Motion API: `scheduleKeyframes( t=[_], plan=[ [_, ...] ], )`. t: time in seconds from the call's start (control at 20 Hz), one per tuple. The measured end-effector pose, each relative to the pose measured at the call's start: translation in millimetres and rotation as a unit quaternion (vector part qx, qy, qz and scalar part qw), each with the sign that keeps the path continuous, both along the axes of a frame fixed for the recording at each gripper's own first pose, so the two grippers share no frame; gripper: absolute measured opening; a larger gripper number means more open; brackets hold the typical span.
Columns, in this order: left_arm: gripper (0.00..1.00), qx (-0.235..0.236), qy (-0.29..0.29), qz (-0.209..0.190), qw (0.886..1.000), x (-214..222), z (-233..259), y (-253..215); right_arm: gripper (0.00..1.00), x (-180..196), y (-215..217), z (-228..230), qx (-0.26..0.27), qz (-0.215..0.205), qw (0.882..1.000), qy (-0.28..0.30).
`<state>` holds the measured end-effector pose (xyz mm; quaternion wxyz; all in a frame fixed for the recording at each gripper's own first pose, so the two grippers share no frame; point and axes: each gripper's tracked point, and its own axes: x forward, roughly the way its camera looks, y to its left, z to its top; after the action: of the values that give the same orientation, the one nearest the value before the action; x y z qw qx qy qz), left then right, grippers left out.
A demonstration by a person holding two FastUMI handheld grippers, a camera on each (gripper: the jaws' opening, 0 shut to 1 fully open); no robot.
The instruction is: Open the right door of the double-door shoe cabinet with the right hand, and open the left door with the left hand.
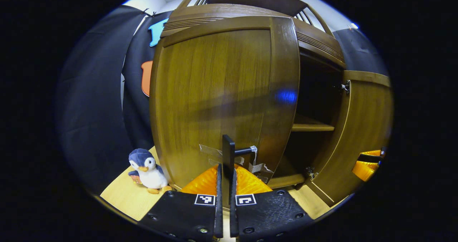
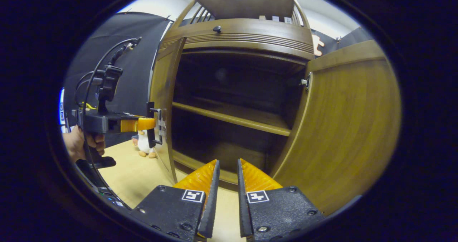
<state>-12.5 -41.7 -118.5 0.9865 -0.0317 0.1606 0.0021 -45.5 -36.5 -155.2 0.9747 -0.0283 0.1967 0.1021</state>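
A small plush penguin [image 1: 148, 170] stands upright on the pale wooden floor [image 1: 123, 195], near the foot of the black cloth wall [image 1: 93, 102]. It is blue-grey on the head and back, white in front, with an orange beak and orange feet. From the right gripper view the penguin [image 2: 144, 143] shows partly hidden, far across the same light floor [image 2: 132, 177].

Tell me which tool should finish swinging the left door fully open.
Left. The left tool is clamped on the left door's handle, the left door only partly open. The right tool holds nothing, facing the shelf.
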Motion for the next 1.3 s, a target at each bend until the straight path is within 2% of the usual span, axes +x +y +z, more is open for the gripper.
scheduleKeyframes(
  t=[0.3,0.5,0.75,0.95,1.15,1.3],
  plan=[
    [0.07,0.004,0.001,0.026,1.0,-9.3,2.2,8.0,0.3,3.4,-5.5,-2.5,0.008,0.0,1.0,0.003],
    [0.07,0.006,0.005,0.047,0.999,-37.1,4.8,26.4,0.3,7.9,5.2,-1.6,0.013,0.016,1.0,0.002],
    [0.06,0.029,0.007,0.089,0.996,-70.9,9.7,62.0,0.31,12.4,33.9,-0.6,0.014,0.054,0.998,-0.001],
    [0.06,0.047,0.004,0.138,0.989,-95.8,14.7,105.6,0.3,13.4,53.8,0.9,0.019,0.074,0.997,0.0],
    [0.06,0.068,-0.002,0.16,0.985,-110.4,20.7,137.2,0.3,13.8,72.1,1.3,0.023,0.087,0.996,0.002],
    [0.06,0.065,0.008,0.173,0.983,-119.4,16.6,153.9,0.3,11.3,85.8,4.6,0.022,0.094,0.995,0.001]
  ],
)
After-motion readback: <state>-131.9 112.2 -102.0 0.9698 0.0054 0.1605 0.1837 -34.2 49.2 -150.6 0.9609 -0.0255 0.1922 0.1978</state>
